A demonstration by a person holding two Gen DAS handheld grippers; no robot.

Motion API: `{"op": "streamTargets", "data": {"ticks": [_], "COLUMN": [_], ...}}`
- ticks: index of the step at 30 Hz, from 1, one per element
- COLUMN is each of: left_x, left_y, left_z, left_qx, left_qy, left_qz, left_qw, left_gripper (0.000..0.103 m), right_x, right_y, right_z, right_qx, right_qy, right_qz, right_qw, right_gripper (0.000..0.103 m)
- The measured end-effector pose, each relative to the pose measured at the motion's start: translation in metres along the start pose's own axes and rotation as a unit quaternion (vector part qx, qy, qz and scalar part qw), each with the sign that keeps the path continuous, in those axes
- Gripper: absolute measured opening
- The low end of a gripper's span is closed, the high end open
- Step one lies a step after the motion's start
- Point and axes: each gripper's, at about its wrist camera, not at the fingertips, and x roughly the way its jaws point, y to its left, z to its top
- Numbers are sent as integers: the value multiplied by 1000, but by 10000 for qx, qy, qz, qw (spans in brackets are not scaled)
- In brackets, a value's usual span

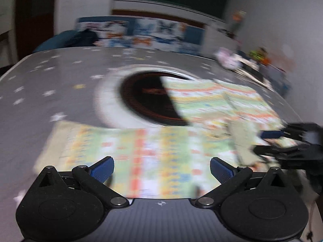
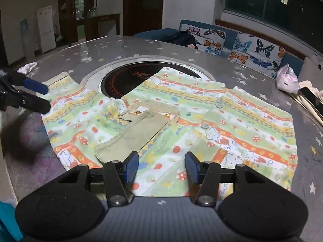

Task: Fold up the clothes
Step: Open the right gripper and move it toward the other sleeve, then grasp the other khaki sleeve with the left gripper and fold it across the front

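A small patterned shirt (image 2: 232,125) in green, orange and yellow with a khaki collar (image 2: 137,129) lies spread flat on the grey star-print table (image 2: 80,48). It also shows blurred in the left wrist view (image 1: 161,157). My right gripper (image 2: 161,169) is open and empty, just above the shirt's near hem. My left gripper (image 1: 161,171) is open and empty over the shirt's sleeve side. It shows at the left edge of the right wrist view (image 2: 38,98), next to the left sleeve. The right gripper shows in the left wrist view (image 1: 270,143).
A round black cooktop (image 2: 129,78) with a pale ring sits in the table's middle, partly under the shirt. A white cloth (image 2: 27,67) lies far left. A pink bag (image 2: 286,78) and a phone (image 2: 310,100) lie at the right. A butterfly-print sofa (image 2: 242,44) stands behind.
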Motion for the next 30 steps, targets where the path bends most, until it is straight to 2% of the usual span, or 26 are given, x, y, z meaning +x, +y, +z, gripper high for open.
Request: {"op": "streamTargets", "data": {"ticks": [3, 8, 12, 15, 18, 21, 22, 23, 24, 25, 26, 28, 30], "left_x": [-6, -10, -7, -1, -1, -2, -3, -4, -4, -4, -5, -9, -16], "left_y": [30, 67, 82, 90, 90, 90, 90, 88, 88, 88, 89, 85, 72], "left_z": [1, -1, -5, -8, -9, -10, -11, -11, -11, -10, -9, -7, 1], "left_qx": [-373, -899, -1172, -1322, -1285, -1240, -1228, -1211, -1225, -1312, -1401, -1515, -1399], "left_qy": [-123, -282, -211, -66, -136, -191, -214, -230, -233, -204, -177, -217, -348], "left_qz": [484, 1202, 1345, 1286, 1315, 1376, 1371, 1358, 1287, 1139, 988, 700, 493], "left_qw": [9981, 9883, 9837, 9828, 9829, 9825, 9827, 9830, 9838, 9846, 9850, 9857, 9883], "left_gripper": [103, 103, 101, 93, 88, 72, 62, 47, 37, 22, 18, 16, 16], "right_x": [-9, -16, -19, -20, -22, -24, -24, -24, -24, -25, -25, -26, -29], "right_y": [-2, -3, -3, -3, -2, -1, -2, -2, -2, -3, -3, -4, -7], "right_z": [2, 3, 2, 1, 1, 0, -1, -1, -2, -2, -3, -3, -3], "right_qx": [13, 27, 71, 116, 118, 137, 150, 166, 185, 202, 219, 256, 307], "right_qy": [-91, -129, -159, -176, -194, -205, -206, -208, -210, -212, -214, -233, -259], "right_qz": [-11, 35, 66, 100, 89, 91, 94, 97, 95, 96, 98, 90, 88], "right_qw": [10000, 9999, 9998, 9997, 9997, 9997, 9996, 9996, 9996, 9995, 9995, 9994, 9992], "right_gripper": [52, 52, 53, 53, 55, 56, 56, 56, 56, 56, 56, 56, 56]}}
